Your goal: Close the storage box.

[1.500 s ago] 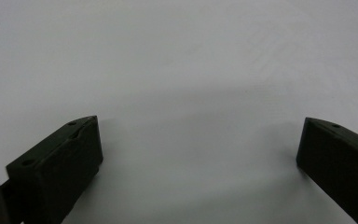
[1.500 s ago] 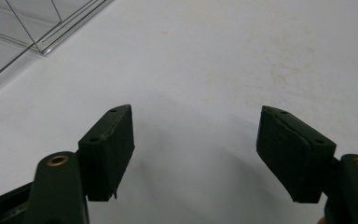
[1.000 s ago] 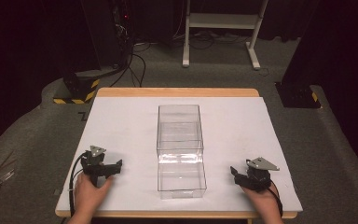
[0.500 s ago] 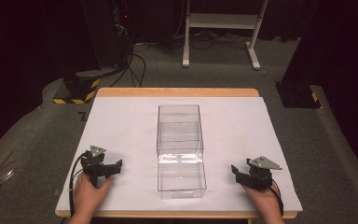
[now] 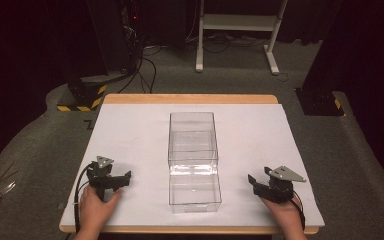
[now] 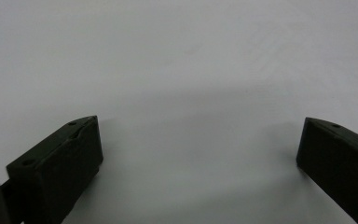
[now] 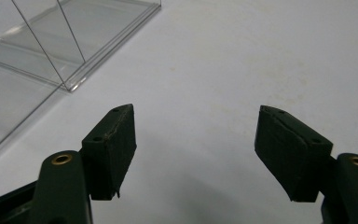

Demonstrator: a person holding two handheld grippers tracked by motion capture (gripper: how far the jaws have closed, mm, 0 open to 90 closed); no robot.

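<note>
Box of clear plastic, two tiers, empty

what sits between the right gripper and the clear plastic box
Nothing visible: bare white table surface lies between the right gripper and the clear rectangular plastic box; its black fingers stand apart with nothing between them.

You look down from above the near edge at the whole tabletop. Each gripper view skims that white surface close up; the right one shares the clear box.
</note>
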